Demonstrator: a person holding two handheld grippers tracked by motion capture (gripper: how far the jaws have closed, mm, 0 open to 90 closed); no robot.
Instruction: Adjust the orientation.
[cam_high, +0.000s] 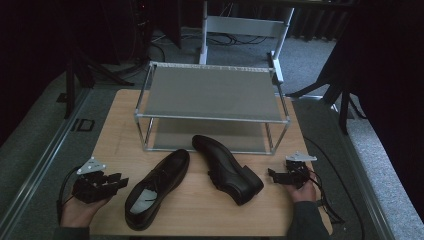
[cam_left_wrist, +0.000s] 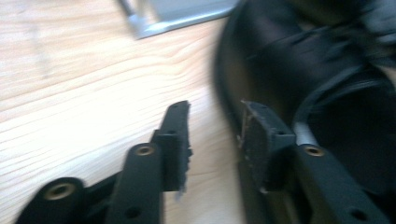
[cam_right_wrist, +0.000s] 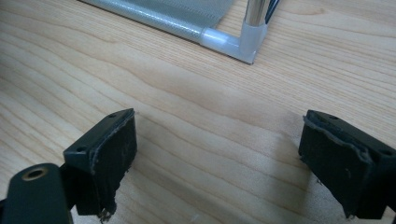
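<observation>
Near the front-left corner of the tabletop (cam_high: 115, 107), left gripper (cam_high: 119, 180) sits low in the person's hand, jaws pointing across at the left shoe (cam_high: 157, 187). Jaws parted, nothing between the pads. In the left gripper view the shoe's dark side wall (cam_left_wrist: 299, 70) is just beyond the right-hand pad, near or touching, too blurred to call; the other pad is over bare wood. My read: it's lining up to pinch the shoe's collar or side wall, so the jaws are set about as wide as that edge needs, not fully open.

Left shoe lies sole down, opening up, heel toward the front edge, toe angled toward the rack (cam_high: 212, 92). Light insole visible, so the collar is open to a jaw from the side.

Right shoe (cam_high: 227, 167) is mid-table, toe near the rack's lower shelf, heel toward the front-right, well apart from the left gripper.

Right gripper (cam_high: 274, 175) rests near the front-right edge, just beside that shoe's heel, jaws spread wide over bare wood, holding nothing. Right gripper view: the rack's front corner post (cam_right_wrist: 250, 32) ahead. Looks parked, waiting.

Rack stands at the far edge, both shelves bare, probably the destination.
</observation>
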